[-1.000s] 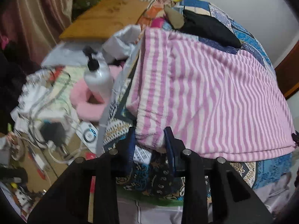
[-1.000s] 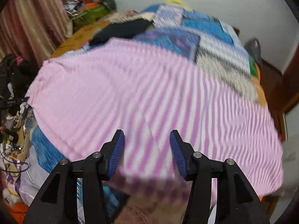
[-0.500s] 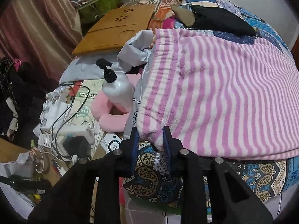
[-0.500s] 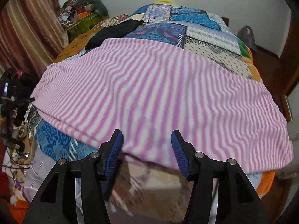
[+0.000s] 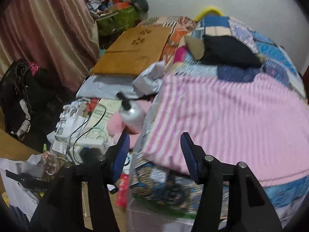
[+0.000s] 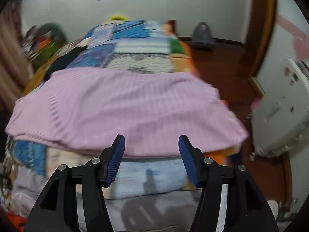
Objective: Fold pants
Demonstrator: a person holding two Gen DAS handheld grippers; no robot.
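Messy bedroom, pants (image 5: 227, 119) on quilt (image 6: 135, 44); left gripper (image 5: 154, 150) just opened, right gripper (image 6: 151, 152) apart, both empty; near edge overhangs, could slide off.

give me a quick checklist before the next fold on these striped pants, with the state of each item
1. Left gripper free of cloth: ok, jaws have just been opening, nothing between them.
2. Right gripper free of cloth: ok, jaws apart and empty.
3. Pink striped pants lying on the bed: ok.
4. Pants flat, no bunching: cannot tell, both views blurred.
5. Pump bottle clear of the pants' edge: not ok, close beside it.
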